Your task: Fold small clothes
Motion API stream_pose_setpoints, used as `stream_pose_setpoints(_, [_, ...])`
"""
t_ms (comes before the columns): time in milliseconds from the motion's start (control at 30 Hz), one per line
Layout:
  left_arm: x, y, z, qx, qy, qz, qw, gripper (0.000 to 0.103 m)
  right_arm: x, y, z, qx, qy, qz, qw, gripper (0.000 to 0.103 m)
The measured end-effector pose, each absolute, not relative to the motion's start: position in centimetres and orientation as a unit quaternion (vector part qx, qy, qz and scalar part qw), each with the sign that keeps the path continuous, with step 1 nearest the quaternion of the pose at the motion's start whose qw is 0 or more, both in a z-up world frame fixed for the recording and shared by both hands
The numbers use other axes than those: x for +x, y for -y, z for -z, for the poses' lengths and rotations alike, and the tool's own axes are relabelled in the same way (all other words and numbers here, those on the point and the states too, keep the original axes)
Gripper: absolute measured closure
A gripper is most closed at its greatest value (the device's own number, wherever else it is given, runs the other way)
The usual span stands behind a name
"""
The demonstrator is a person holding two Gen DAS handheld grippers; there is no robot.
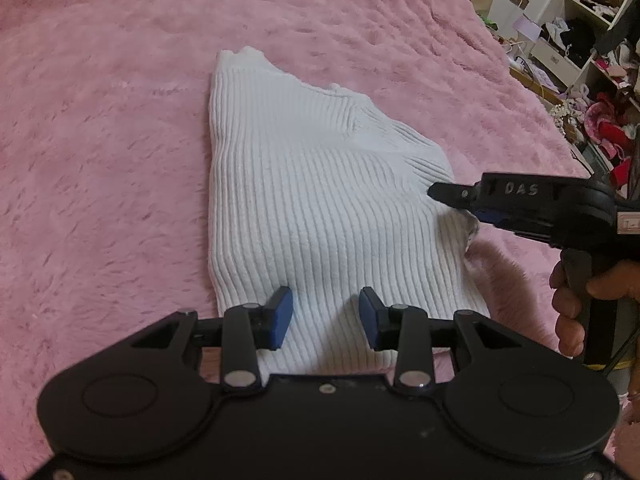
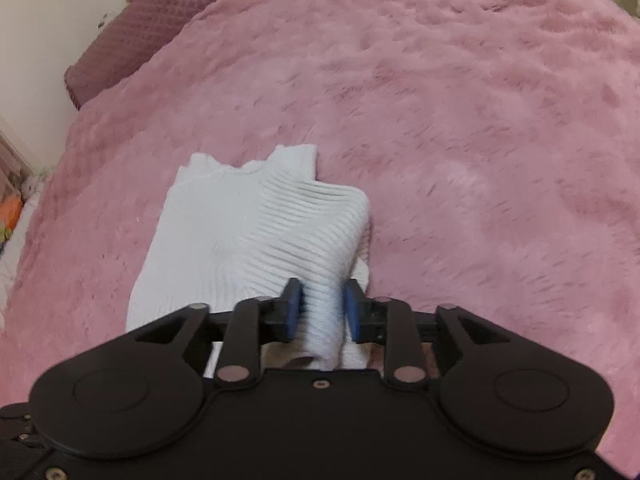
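Observation:
A white ribbed knit garment lies partly folded on the pink fluffy bedspread. My left gripper is open, its blue pads hovering over the garment's near edge with nothing between them. My right gripper is shut on a raised fold of the white garment, the cloth bunched between its blue pads. The right gripper also shows in the left wrist view at the garment's right edge, held by a hand.
The pink bedspread spreads wide around the garment. A mauve quilted pillow lies at the bed's far left corner. Cluttered white shelves with clothes and toys stand beyond the bed's right side.

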State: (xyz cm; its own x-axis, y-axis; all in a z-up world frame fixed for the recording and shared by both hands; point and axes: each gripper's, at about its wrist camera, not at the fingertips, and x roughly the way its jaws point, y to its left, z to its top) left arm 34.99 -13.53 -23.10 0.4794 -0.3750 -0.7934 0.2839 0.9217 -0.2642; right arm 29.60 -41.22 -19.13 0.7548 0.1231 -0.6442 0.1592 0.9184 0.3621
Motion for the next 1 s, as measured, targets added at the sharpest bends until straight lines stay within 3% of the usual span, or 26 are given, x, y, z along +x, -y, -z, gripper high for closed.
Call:
stream_pose_setpoints(200, [36.2, 12.3, 20.3, -0.064, -0.431, 0.188, 0.88, 0.065, 30.2, 39.8, 16.0, 0.138, -0.292, -0.017, 0.946, 0.066])
stream_pose_setpoints(633, [44.1, 12.9, 22.4, -0.071, -0.442, 0.158, 0.88, 0.065, 38.4, 37.2, 19.7, 0.038, -0.356, -0.06, 0.932, 0.068])
stream_pose_setpoints(1000, [45.1, 13.3, 24.8, -0.063, -0.453, 0.148, 0.877, 0.061, 39.5, 38.8, 21.2, 0.07, -0.357, -0.062, 0.929, 0.068])
